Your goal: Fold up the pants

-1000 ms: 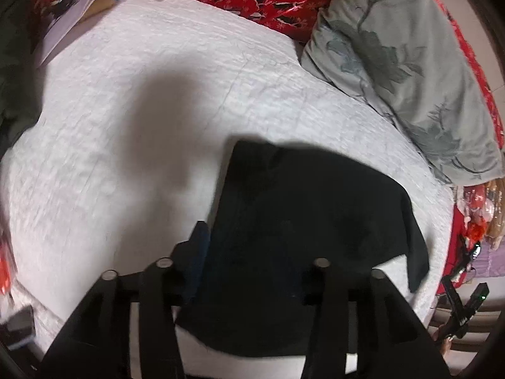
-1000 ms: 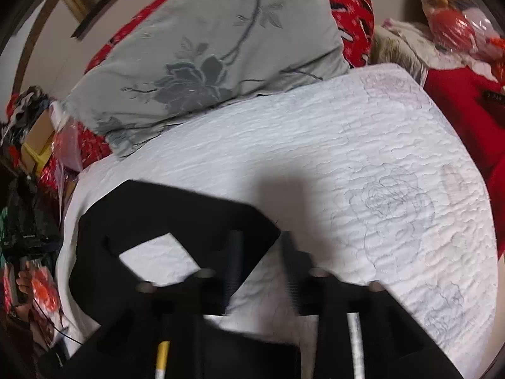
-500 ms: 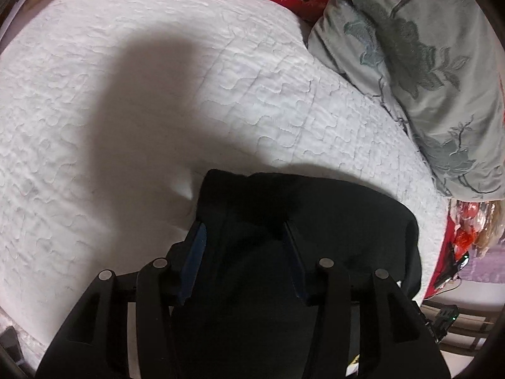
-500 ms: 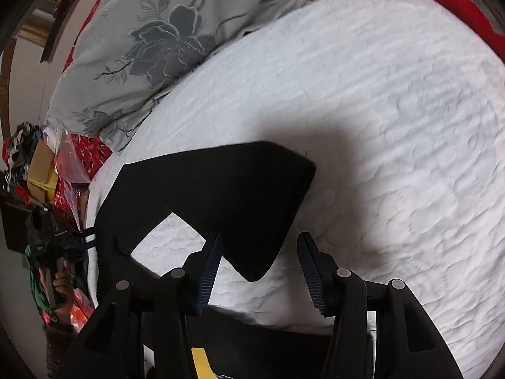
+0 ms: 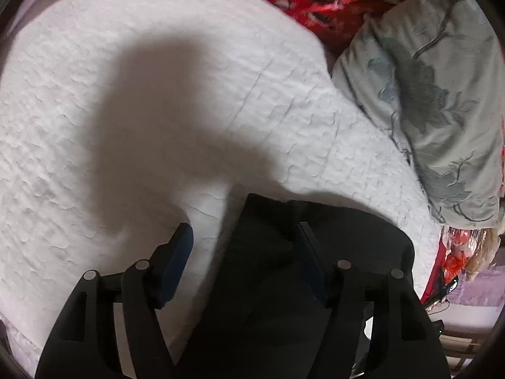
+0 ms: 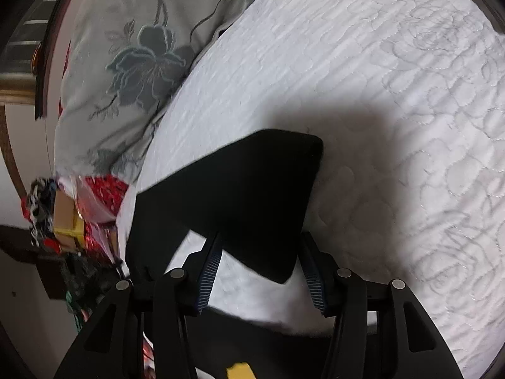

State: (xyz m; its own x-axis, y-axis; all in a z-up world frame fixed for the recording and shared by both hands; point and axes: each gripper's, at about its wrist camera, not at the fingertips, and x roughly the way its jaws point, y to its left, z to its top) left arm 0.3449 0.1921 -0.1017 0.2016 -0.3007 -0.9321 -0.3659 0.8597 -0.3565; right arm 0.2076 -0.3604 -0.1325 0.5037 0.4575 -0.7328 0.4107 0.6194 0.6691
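Both tools, left tool & right tool, hung open over the black pants, soft n floppy imo, best grabbed by the folded edge.

The left gripper has its two fingers spread wide apart, with the blue pads facing inward and nothing clamped between them; its black linkage arms fan out toward the lower frame edge. The right gripper is likewise spread, its ribbed blue pads separated and angled slightly outward at the tips. Both grippers point forward and downward.
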